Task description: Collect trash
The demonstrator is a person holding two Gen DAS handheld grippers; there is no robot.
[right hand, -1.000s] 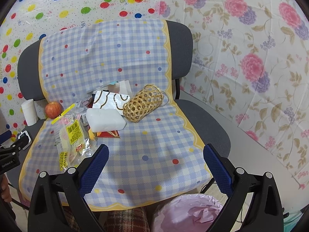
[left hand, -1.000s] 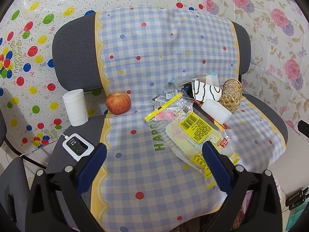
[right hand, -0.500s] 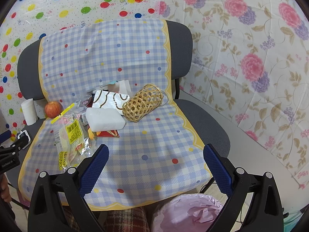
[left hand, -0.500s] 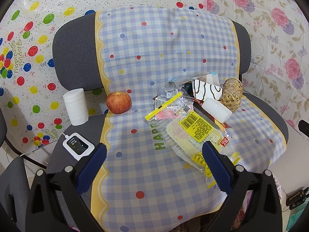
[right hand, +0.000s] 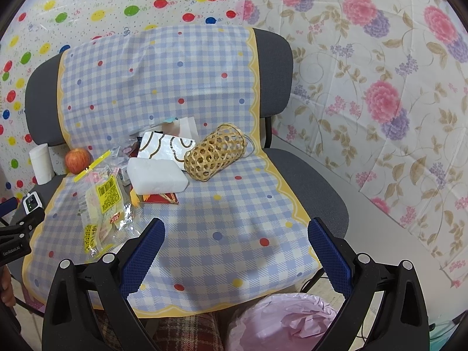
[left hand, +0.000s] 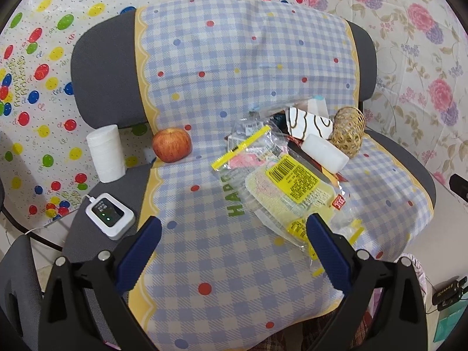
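Observation:
A pile of wrappers lies on the checked cloth over the chair seat: a clear bag with a yellow label (left hand: 295,184) (right hand: 106,201), a yellow-zip bag (left hand: 242,149), a white foam block (left hand: 323,152) (right hand: 156,175), a white wrapper with brown loops (left hand: 310,122) (right hand: 165,147) and a red packet (right hand: 163,197). My left gripper (left hand: 234,248) is open just in front of the labelled bag, with nothing between its fingers. My right gripper (right hand: 235,248) is open over the bare front of the seat, well short of the pile. A pink trash bag (right hand: 286,321) sits below the seat's front edge.
An apple (left hand: 172,144) (right hand: 77,159), a wicker basket (left hand: 348,133) (right hand: 216,153) lying on its side, a paper roll (left hand: 106,153) and a small white device (left hand: 109,215) with a cable share the seat. Patterned sheets cover the walls behind the grey chair (right hand: 310,181).
Both views have shifted only slightly; the left gripper has edged a little closer to the wrappers. Both grippers stay open and nothing on the seat has moved.

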